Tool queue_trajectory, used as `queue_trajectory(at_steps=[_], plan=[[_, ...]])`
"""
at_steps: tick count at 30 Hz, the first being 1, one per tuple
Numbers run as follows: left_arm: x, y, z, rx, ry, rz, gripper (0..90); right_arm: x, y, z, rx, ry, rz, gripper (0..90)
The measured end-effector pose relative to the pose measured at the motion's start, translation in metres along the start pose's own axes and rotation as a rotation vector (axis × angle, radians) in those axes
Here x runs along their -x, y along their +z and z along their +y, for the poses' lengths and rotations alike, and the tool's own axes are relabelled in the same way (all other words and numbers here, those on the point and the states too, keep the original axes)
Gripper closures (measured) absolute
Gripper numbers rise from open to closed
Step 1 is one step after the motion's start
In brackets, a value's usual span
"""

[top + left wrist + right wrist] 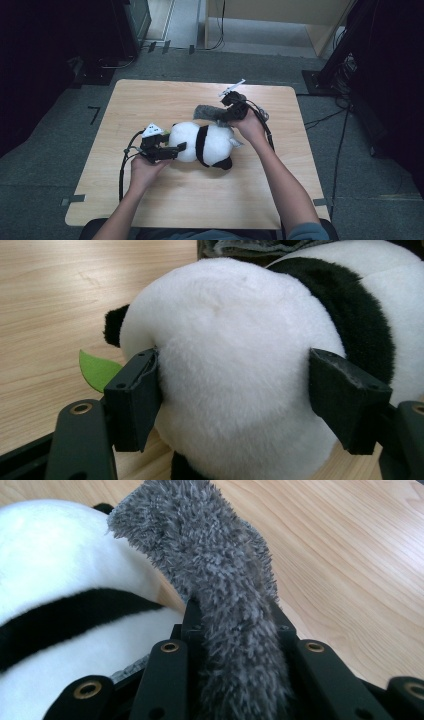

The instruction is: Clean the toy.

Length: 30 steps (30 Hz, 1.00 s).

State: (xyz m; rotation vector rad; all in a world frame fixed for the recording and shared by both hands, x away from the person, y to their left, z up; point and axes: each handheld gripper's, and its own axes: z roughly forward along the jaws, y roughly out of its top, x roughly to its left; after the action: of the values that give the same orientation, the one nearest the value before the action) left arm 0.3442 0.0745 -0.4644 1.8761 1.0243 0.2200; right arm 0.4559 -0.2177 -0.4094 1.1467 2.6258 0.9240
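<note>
High view above the near edge of the table, facing forward and down, both gripper views close, level, sharing the plush panda and tabletop

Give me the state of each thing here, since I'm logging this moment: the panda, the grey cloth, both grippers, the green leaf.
Plush panda: lying on its side on the table, head clamped.
Grey cloth: pinched, one end lifted beside the panda.
Left gripper: closed on the panda's head.
Right gripper: shut on the cloth.
Green leaf: flat on the table by the head.
</note>
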Motion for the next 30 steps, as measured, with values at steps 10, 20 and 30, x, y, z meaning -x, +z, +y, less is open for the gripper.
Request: queue_trajectory(at_steps=[10, 20, 30], plan=[[-0.001, 0.000, -0.001, 0.008, -0.001, -0.005, 24.1, 0.015, -0.016, -0.015, 0.019, 0.044, -0.006, 71.5], [-0.001, 0.000, -0.002, 0.017, 0.006, -0.005, 23.3, -0.004, -0.021, 0.011, 0.089, 0.002, 0.024, 70.7], [0.000, -0.001, -0.001, 0.003, 0.000, -0.006, 23.3, -0.042, 0.009, 0.041, 0.077, -0.060, 0.086, 70.4]])
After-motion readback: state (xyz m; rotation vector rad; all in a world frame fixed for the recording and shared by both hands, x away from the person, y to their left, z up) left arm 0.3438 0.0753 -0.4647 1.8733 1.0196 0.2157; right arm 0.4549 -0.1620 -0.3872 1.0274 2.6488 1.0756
